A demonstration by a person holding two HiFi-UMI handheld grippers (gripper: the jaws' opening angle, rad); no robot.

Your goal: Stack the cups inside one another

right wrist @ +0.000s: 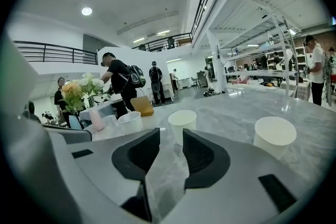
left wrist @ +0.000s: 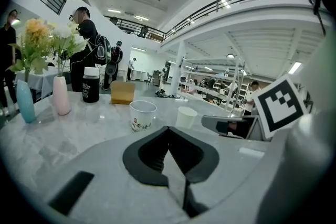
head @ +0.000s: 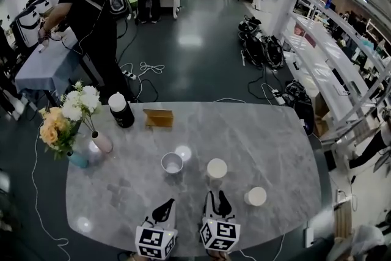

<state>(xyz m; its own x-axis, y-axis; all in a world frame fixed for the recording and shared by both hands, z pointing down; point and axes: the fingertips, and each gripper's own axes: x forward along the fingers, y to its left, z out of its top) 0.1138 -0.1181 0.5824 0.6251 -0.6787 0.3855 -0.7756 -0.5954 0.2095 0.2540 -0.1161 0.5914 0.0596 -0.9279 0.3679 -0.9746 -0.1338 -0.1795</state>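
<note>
Three paper cups stand upright and apart on the grey marble table. A white printed cup is left of centre. A cream cup stands beside it. Another cream cup is nearer the front right. My left gripper hovers short of the printed cup, shut and empty. My right gripper points at the middle cream cup, which shows just beyond its jaws. It is open, with only table between the pads.
At the table's far side stand a black bottle and a tan block. A pink vase and a blue vase with flowers are at the left edge. People, bags and cables occupy the floor beyond.
</note>
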